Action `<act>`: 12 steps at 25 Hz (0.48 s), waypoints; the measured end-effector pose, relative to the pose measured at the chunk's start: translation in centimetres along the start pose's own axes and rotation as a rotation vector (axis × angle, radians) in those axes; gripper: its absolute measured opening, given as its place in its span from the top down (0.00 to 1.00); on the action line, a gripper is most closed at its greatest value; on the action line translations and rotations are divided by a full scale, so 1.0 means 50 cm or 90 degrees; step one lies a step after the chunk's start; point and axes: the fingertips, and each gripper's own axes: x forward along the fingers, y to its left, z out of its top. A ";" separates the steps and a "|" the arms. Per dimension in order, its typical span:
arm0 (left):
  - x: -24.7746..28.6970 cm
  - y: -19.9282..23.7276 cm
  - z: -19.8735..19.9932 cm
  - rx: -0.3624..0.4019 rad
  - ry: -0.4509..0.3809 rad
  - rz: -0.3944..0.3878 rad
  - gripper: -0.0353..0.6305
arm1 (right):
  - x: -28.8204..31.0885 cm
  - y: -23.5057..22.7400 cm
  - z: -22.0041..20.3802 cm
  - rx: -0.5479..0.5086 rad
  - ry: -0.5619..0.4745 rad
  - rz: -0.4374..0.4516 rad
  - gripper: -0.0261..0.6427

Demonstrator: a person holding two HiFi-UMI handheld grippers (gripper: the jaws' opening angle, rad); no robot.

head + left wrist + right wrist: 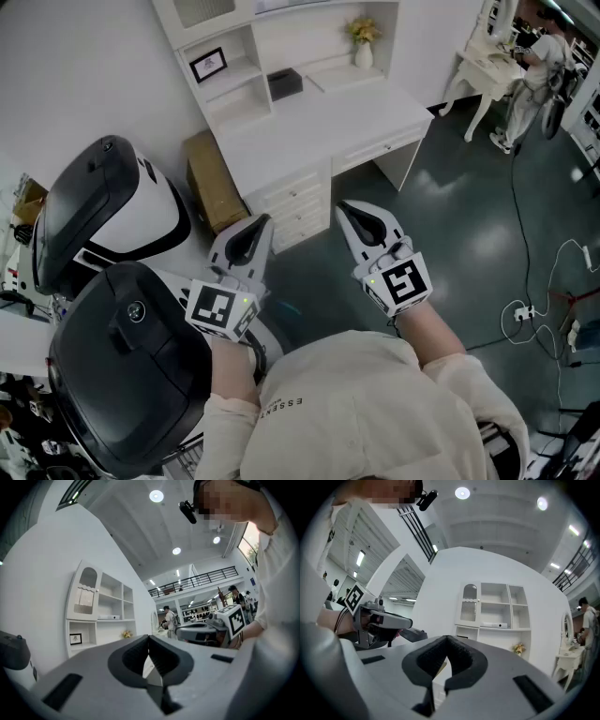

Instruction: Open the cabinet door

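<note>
A white desk (pixel 323 122) with a shelf hutch stands ahead of me. The hutch's cabinet door (pixel 86 597), arched with a slatted panel, is at its upper left and looks closed; it also shows in the right gripper view (pixel 469 605). Both grippers are held side by side well short of the desk, pointing toward it. My left gripper (pixel 255 225) (pixel 149 637) is shut with nothing between its jaws. My right gripper (pixel 349 211) (pixel 447 638) has its tips together and is also empty.
A cardboard box (pixel 214 180) leans beside the desk's left end. Two black-and-white machines (pixel 103 202) (pixel 122 366) crowd my left side. On the desk are a black box (pixel 284 83), a flower vase (pixel 364 42) and a picture frame (pixel 208 65). Cables (pixel 544 300) lie on the floor at right.
</note>
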 end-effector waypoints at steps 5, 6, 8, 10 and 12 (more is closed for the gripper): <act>-0.002 -0.004 -0.003 0.001 0.002 -0.004 0.94 | -0.002 0.003 -0.003 0.010 -0.001 -0.004 0.94; -0.003 -0.004 -0.003 0.002 0.000 -0.004 0.94 | -0.003 0.003 -0.003 0.013 -0.002 -0.005 0.94; -0.007 -0.002 0.001 0.001 -0.009 0.003 0.94 | -0.005 0.002 -0.004 0.024 -0.005 -0.007 0.94; -0.012 0.003 0.004 -0.003 -0.018 0.013 0.94 | -0.005 0.001 -0.007 0.031 -0.004 -0.010 0.94; -0.015 0.007 0.003 -0.009 -0.021 0.019 0.94 | -0.004 -0.002 -0.010 0.031 -0.003 -0.020 0.94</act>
